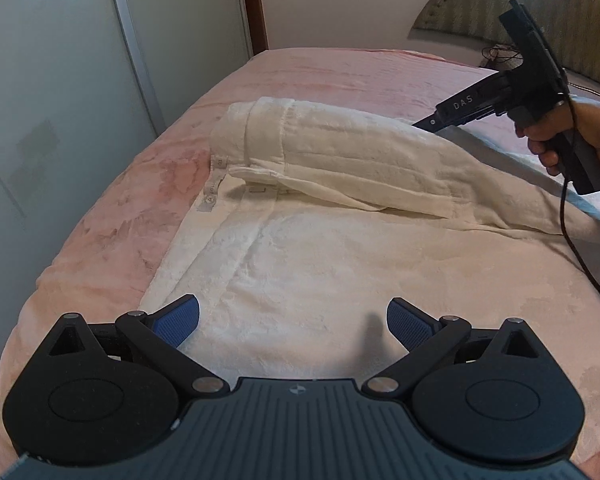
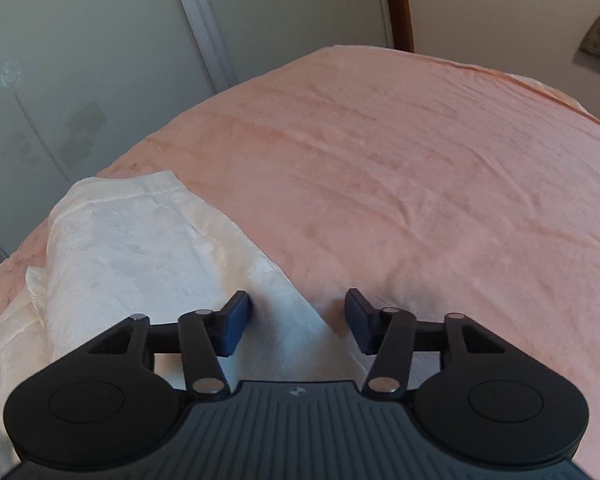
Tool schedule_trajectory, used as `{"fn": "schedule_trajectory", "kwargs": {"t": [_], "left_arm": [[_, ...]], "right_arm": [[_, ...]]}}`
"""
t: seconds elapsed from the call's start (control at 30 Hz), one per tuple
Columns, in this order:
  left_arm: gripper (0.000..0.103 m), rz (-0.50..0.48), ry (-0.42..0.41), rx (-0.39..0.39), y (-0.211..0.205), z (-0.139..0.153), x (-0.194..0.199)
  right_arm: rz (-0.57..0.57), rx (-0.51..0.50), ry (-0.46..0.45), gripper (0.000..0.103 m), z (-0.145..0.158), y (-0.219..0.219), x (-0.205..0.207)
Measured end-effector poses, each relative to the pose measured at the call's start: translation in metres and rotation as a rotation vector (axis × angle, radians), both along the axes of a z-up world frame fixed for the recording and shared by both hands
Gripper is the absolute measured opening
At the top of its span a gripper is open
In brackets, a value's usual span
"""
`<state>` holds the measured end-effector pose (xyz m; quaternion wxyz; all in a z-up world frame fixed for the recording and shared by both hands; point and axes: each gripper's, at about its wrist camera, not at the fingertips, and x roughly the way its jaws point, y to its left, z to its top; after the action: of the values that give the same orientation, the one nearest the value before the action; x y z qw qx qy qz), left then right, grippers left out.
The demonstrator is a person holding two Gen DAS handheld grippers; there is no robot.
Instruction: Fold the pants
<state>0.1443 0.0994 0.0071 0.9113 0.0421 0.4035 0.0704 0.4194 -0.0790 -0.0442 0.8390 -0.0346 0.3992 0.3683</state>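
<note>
Cream white pants lie on a pink bedspread. The waistband end with its labels is at the far left, and one part is folded over the rest as a raised ridge. My left gripper is open and empty, hovering over the near part of the pants. My right gripper is open and empty; its fingertips straddle the far edge of the folded cloth. In the left wrist view the right gripper reaches in from the right and its tips are behind the fold.
The pink bedspread stretches wide beyond the pants. Grey sliding wardrobe doors stand past the bed's left edge. A padded headboard is at the far right. The right gripper's black cable hangs over the bed.
</note>
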Motion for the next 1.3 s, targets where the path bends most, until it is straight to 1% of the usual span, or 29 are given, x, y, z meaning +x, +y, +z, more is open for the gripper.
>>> {"fn": "schedule_trajectory", "kwargs": {"t": [0.03,0.07,0.13,0.2,0.27,0.3,0.37,0.43,0.5,0.53,0.57,0.6,0.63,0.67,0.77,0.83,0.87,0.9,0.93,0.97,1.0,1.03,1.07,1.1,1.13,1.17,1.27,1.3], "left_arm": [[0.102,0.007,-0.004,0.002,0.002,0.001,0.001],[0.102,0.016,-0.009,0.004,0.004,0.002,0.004],[0.102,0.034,-0.020,-0.007,0.009,0.006,0.009],[0.101,0.059,-0.038,-0.045,0.015,0.012,0.012],[0.101,0.094,-0.089,-0.119,0.026,0.022,0.009],[0.102,0.115,-0.121,-0.161,0.032,0.027,0.005],[0.102,0.152,-0.183,-0.258,0.048,0.036,-0.004],[0.102,0.178,-0.242,-0.394,0.064,0.039,-0.014],[0.103,0.189,-0.292,-0.560,0.080,0.037,-0.022],[0.103,0.196,-0.303,-0.636,0.086,0.034,-0.024],[0.103,0.200,-0.296,-0.709,0.090,0.030,-0.022],[0.103,0.197,-0.277,-0.752,0.091,0.027,-0.018],[0.103,0.189,-0.260,-0.777,0.091,0.024,-0.013],[0.103,0.187,-0.244,-0.792,0.090,0.021,-0.007],[0.102,0.226,-0.206,-0.857,0.094,0.012,0.006],[0.097,0.264,-0.210,-0.880,0.096,0.010,0.010],[0.086,0.286,-0.212,-0.892,0.098,0.009,0.011],[0.066,0.295,-0.210,-0.903,0.100,0.007,0.011],[0.056,0.284,-0.203,-0.911,0.102,0.006,0.010],[0.044,0.272,-0.194,-0.916,0.104,0.006,0.010],[0.038,0.270,-0.190,-0.908,0.105,0.007,0.009],[0.033,0.267,-0.191,-0.898,0.106,0.007,0.009],[0.026,0.261,-0.189,-0.891,0.107,0.007,0.009],[0.023,0.257,-0.185,-0.889,0.109,0.005,0.007],[0.022,0.255,-0.181,-0.896,0.112,0.004,0.005],[0.020,0.254,-0.177,-0.902,0.113,0.003,0.005],[0.018,0.253,-0.178,-0.907,0.115,0.003,0.004],[0.018,0.253,-0.181,-0.902,0.114,0.004,0.003]], "right_arm": [[0.019,0.008,-0.006,0.022,0.002,0.001,-0.004],[0.025,-0.001,-0.032,0.020,0.006,0.004,-0.011],[0.031,-0.052,-0.139,0.015,0.014,0.011,-0.031],[0.048,-0.095,-0.255,0.013,0.025,0.018,-0.059],[0.076,-0.157,-0.412,0.013,0.037,0.026,-0.097],[0.097,-0.176,-0.475,0.012,0.042,0.029,-0.116],[0.161,-0.233,-0.622,0.012,0.052,0.036,-0.169],[0.226,-0.261,-0.699,0.012,0.053,0.039,-0.215],[0.277,-0.289,-0.742,0.011,0.047,0.039,-0.253],[0.299,-0.299,-0.749,0.011,0.042,0.039,-0.269],[0.318,-0.303,-0.739,0.011,0.037,0.039,-0.280],[0.331,-0.309,-0.735,0.011,0.032,0.039,-0.288],[0.339,-0.317,-0.736,0.011,0.026,0.040,-0.293],[0.338,-0.315,-0.716,0.011,0.022,0.041,-0.294],[0.312,-0.263,-0.652,0.011,0.018,0.040,-0.289],[0.305,-0.253,-0.646,0.011,0.019,0.039,-0.288],[0.303,-0.253,-0.647,0.011,0.019,0.037,-0.288],[0.310,-0.256,-0.648,0.011,0.019,0.036,-0.288],[0.319,-0.266,-0.661,0.011,0.019,0.035,-0.290],[0.318,-0.285,-0.690,0.013,0.018,0.034,-0.296],[0.315,-0.310,-0.719,0.021,0.016,0.032,-0.303],[0.311,-0.340,-0.751,0.036,0.015,0.028,-0.308],[0.299,-0.386,-0.801,0.045,0.014,0.024,-0.315],[0.286,-0.422,-0.838,0.065,0.013,0.017,-0.319],[0.278,-0.459,-0.866,0.068,0.012,0.008,-0.321],[0.273,-0.491,-0.867,0.068,0.012,-0.001,-0.320],[0.193,-0.572,-0.813,0.067,0.015,-0.031,-0.305],[0.163,-0.591,-0.812,0.067,0.015,-0.040,-0.299]]}}
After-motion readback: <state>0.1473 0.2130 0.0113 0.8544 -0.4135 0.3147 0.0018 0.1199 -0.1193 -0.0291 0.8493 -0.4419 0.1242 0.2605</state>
